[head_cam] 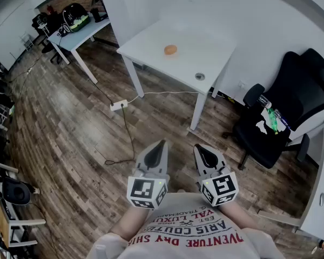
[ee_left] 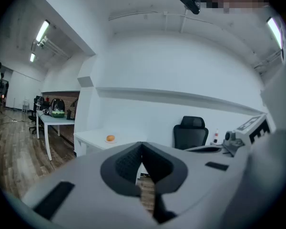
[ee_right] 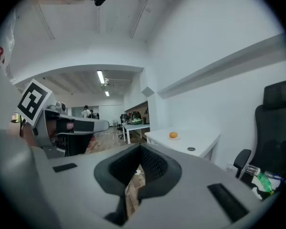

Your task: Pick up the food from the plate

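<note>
- Food [head_cam: 170,49]: small, round, orange. Fruit or bun, cannot tell at this range. It sits on a shallow white plate [ee_right: 177,138] towards the middle of the white table [head_cam: 205,47], well apart from both grippers.
- Handling (judgement): probably light. Its round, smooth-looking surface could roll or squirt out of a pinch. Take it across the widest part, one jaw on each side, with a moderate squeeze. If it is a bun it would dent.
- The plate is thin-rimmed and barely distinct from the tabletop, so it may slide if nudged.
- Table: smooth matte top, slim legs, round cable grommet [head_cam: 200,76] near one edge.
- Left gripper [head_cam: 161,143]: jaws together, nothing between them.
- Right gripper [head_cam: 198,147]: jaw tips meeting, empty.
- Pads [ee_left: 128,161]: dark, ribbed, rubbery-looking.
- Both grippers are held low by the torso over the wood-plank floor [head_cam: 70,134].
</note>
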Action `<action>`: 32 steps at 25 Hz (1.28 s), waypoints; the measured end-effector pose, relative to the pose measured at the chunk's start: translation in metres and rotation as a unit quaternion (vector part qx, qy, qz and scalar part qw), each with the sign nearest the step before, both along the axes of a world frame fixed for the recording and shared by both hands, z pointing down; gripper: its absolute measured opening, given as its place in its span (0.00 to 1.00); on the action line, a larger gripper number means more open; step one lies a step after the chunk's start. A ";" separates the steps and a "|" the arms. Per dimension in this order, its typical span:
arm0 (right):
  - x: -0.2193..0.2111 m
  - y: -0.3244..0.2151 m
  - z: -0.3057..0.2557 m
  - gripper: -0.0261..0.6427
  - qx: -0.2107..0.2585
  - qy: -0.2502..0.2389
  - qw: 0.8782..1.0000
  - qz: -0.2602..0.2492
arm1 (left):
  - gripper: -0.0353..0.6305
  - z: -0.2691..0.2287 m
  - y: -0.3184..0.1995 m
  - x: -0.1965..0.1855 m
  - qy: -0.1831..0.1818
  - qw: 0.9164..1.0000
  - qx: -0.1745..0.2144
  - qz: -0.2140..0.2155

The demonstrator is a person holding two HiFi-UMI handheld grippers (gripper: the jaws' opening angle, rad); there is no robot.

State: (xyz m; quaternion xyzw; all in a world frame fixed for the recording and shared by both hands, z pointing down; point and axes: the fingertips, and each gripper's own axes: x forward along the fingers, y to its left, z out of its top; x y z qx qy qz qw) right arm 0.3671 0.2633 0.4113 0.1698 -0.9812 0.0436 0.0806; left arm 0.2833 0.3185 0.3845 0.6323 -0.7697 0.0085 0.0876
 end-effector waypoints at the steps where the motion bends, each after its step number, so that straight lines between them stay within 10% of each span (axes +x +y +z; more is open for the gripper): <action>1: -0.001 -0.001 0.001 0.06 -0.001 0.000 1.000 0.001 | 0.06 0.000 -0.001 -0.001 0.000 1.000 0.000 0.000; 19: -0.020 -0.012 0.017 0.06 -0.032 0.018 0.999 0.027 | 0.06 0.013 -0.007 -0.027 0.016 1.000 -0.016 0.010; 32: -0.139 -0.021 0.017 0.06 -0.045 0.029 0.996 0.070 | 0.06 0.004 -0.019 -0.158 0.026 0.999 -0.019 0.043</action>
